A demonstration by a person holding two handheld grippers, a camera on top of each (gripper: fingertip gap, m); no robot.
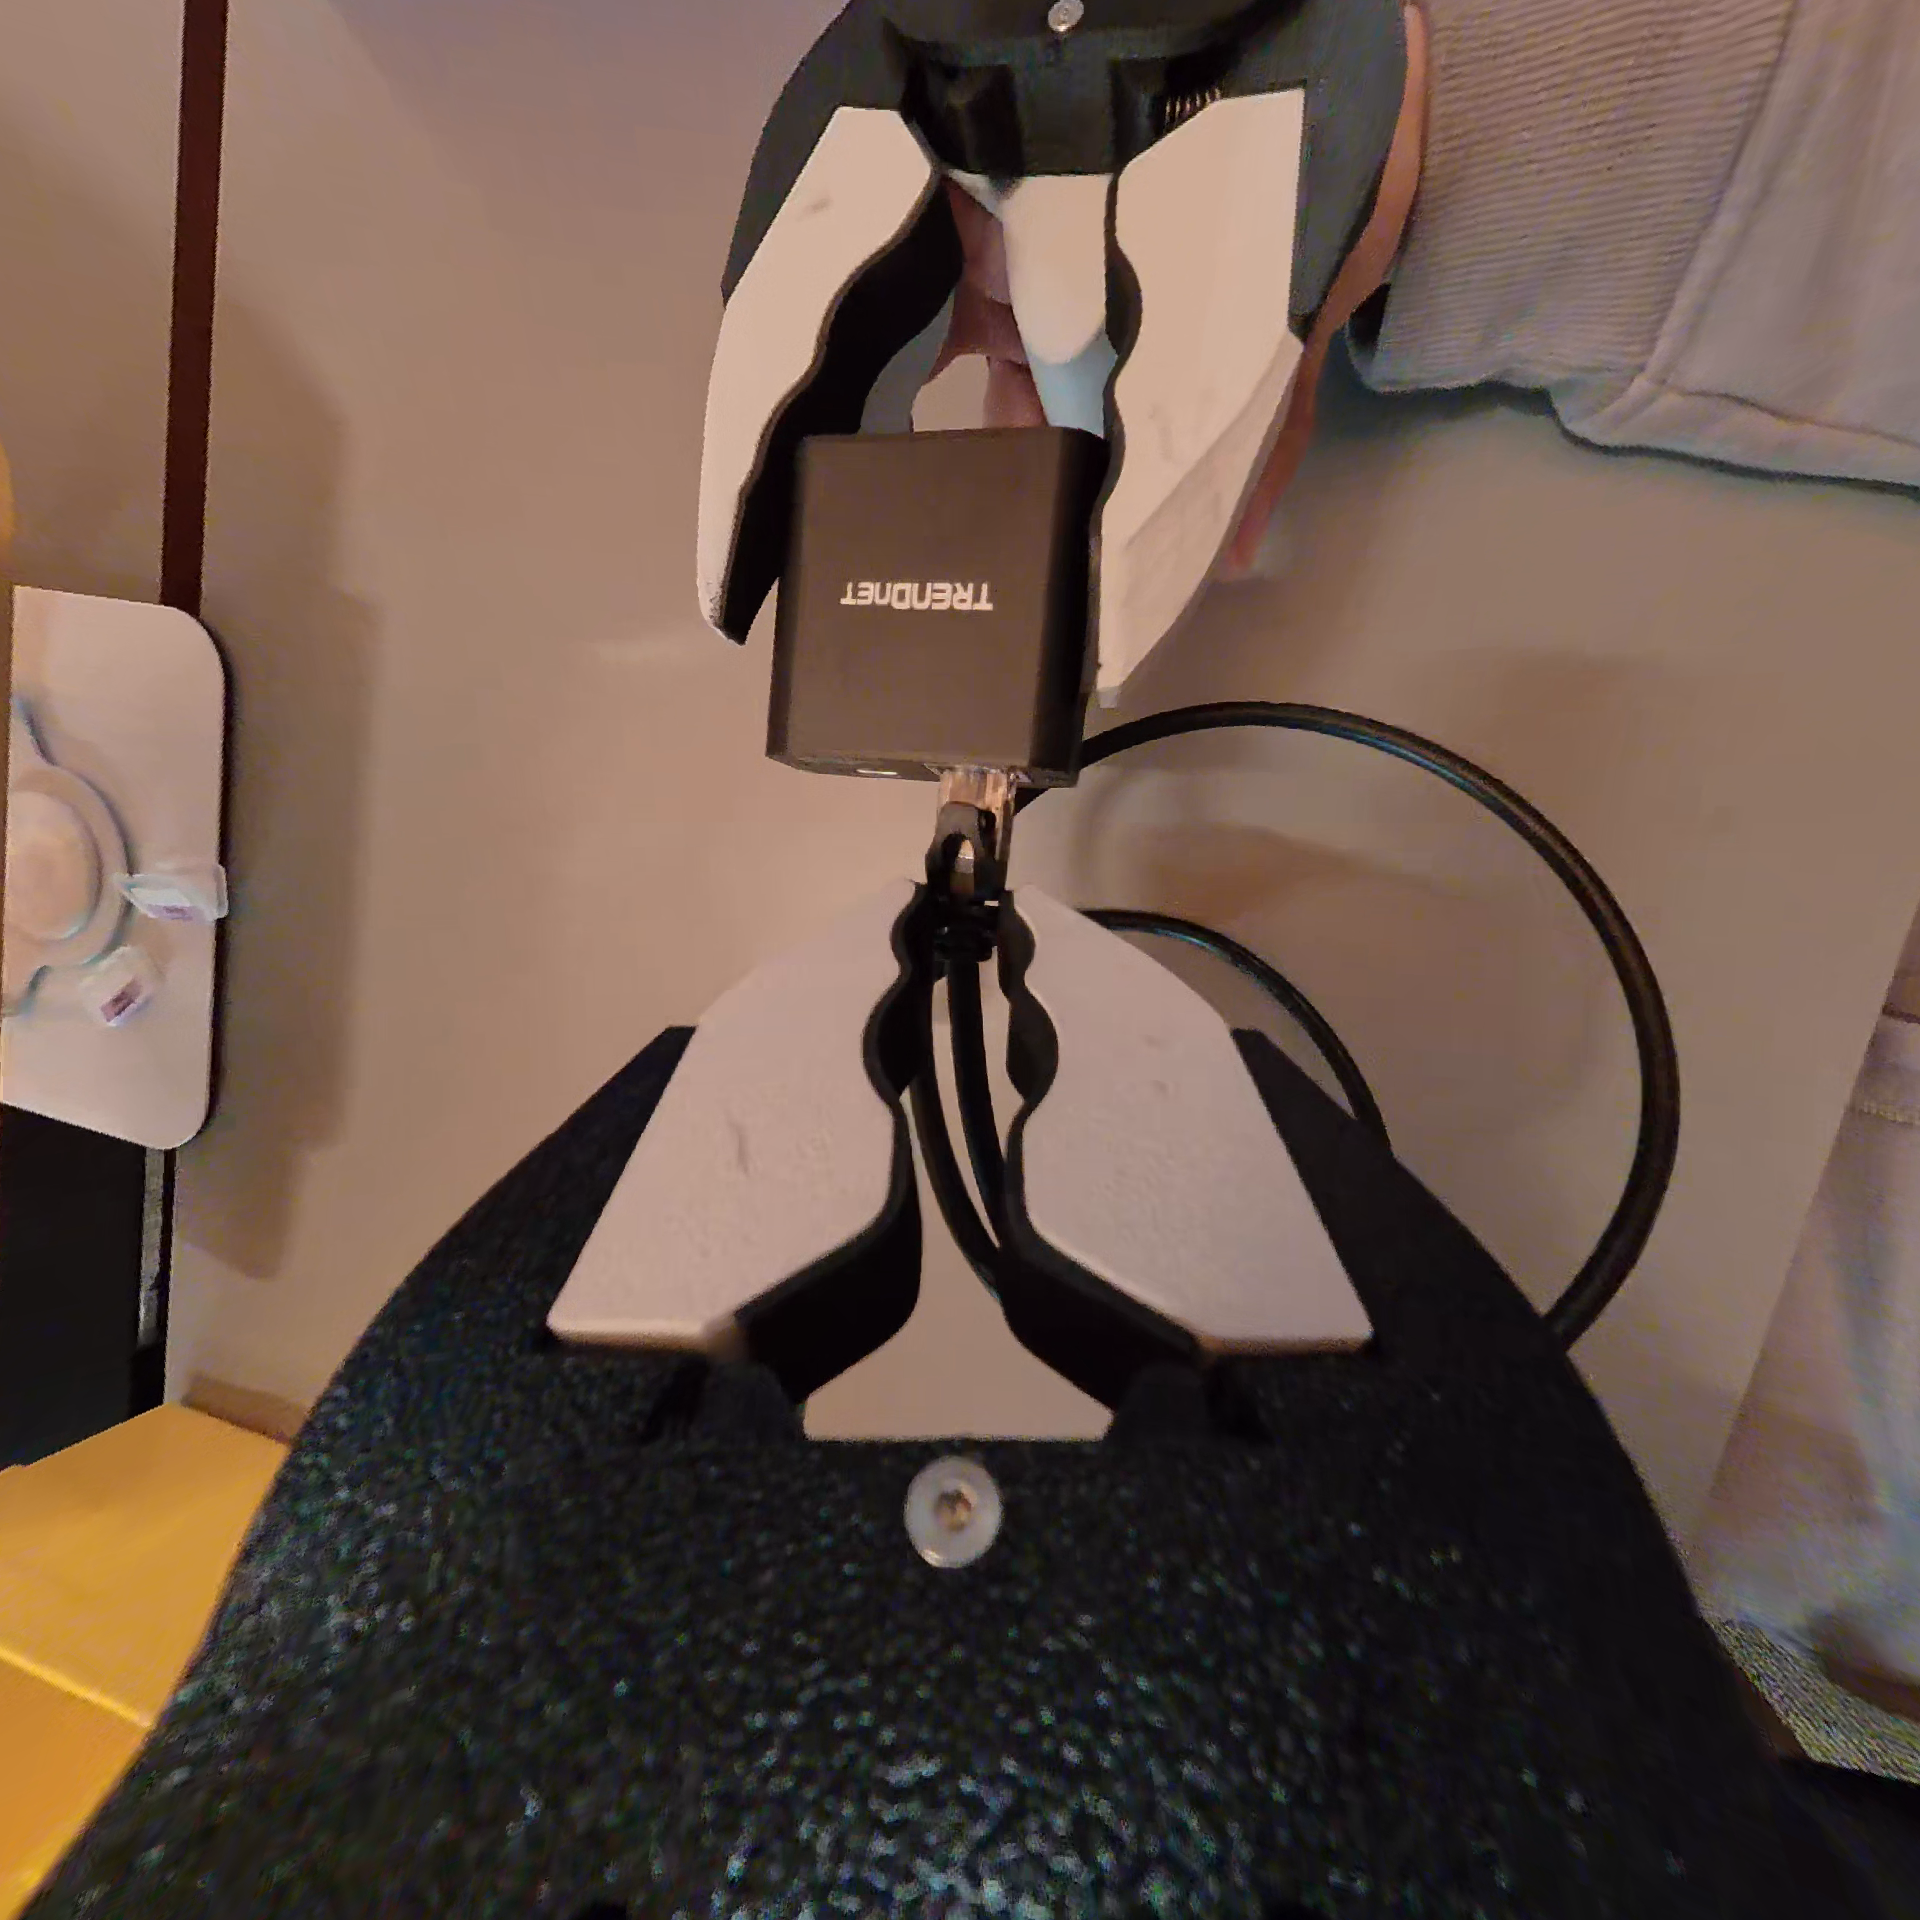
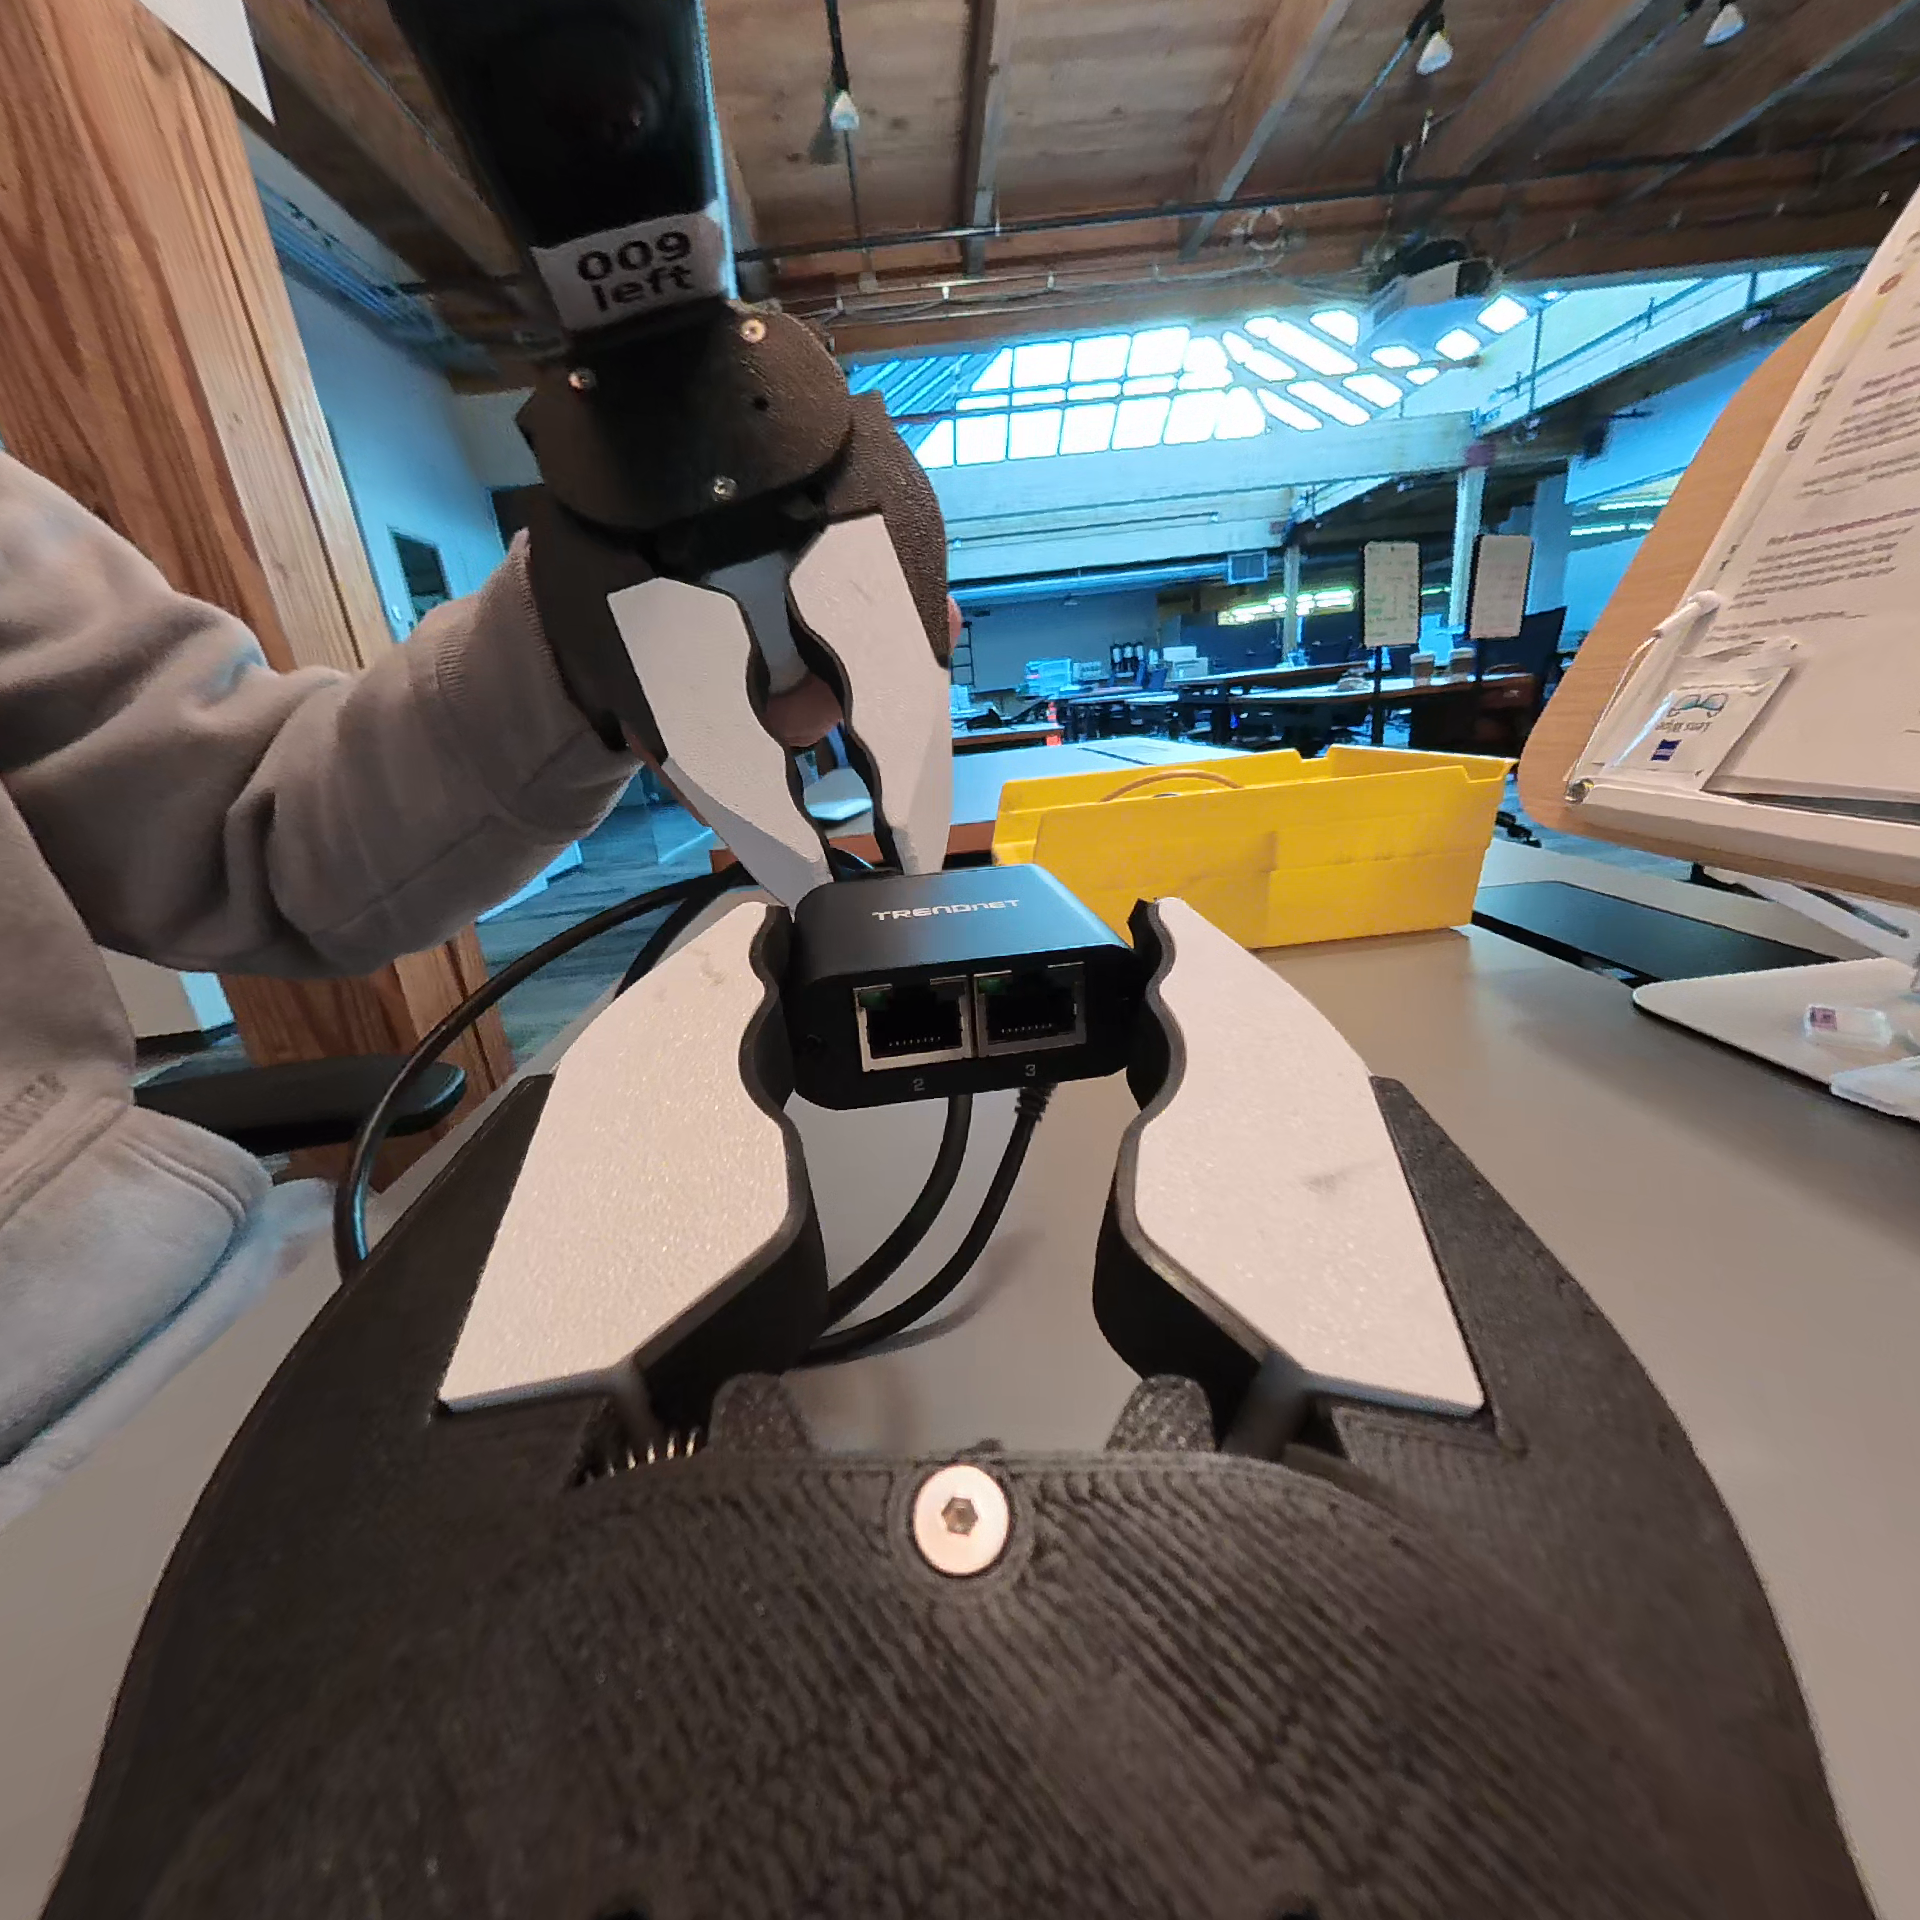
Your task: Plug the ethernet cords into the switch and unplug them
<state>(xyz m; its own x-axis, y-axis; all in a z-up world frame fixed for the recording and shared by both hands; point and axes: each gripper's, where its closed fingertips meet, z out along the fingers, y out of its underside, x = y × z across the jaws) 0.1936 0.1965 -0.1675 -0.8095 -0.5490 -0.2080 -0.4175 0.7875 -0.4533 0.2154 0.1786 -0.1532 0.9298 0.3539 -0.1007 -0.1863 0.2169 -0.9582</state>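
- Black switch (image 2: 961, 982) sits dead centre of my right wrist view, clamped by its two side walls between the white fingers (image 2: 644, 1153) of my right hand-held gripper (image 2: 961, 997).
- Two ports face my right camera, side by side, and both look empty from here.
- Down in the left wrist view, my left hand-held gripper (image 1: 961, 904) has its jaws pinched together on the black ethernet cord (image 1: 961, 1122), just behind the clear plug (image 1: 977, 795).
- That plug is at the near face of the switch (image 1: 935, 603), middle of the frame; I cannot tell how deep it is seated.
- Same cord loops out to the right of the frame in a wide black arc over the grey counter (image 1: 468, 520).
- In the right view I see the left hand-held gripper (image 2: 862, 862) coming down from the upper left, fingertips right behind the switch, with a grey sleeve (image 2: 260, 748) at the left edge.
- In that view two black cords run from under the switch toward my camera, between my right fingers, lying on the counter (image 2: 1558, 1195).
- Yellow bin (image 2: 1247, 831) stands on the counter behind the switch, right of centre.
- Far right, a wooden board with papers (image 2: 1766, 623) leans on a white stand.
- Wooden post (image 2: 156, 364) fills the upper left.
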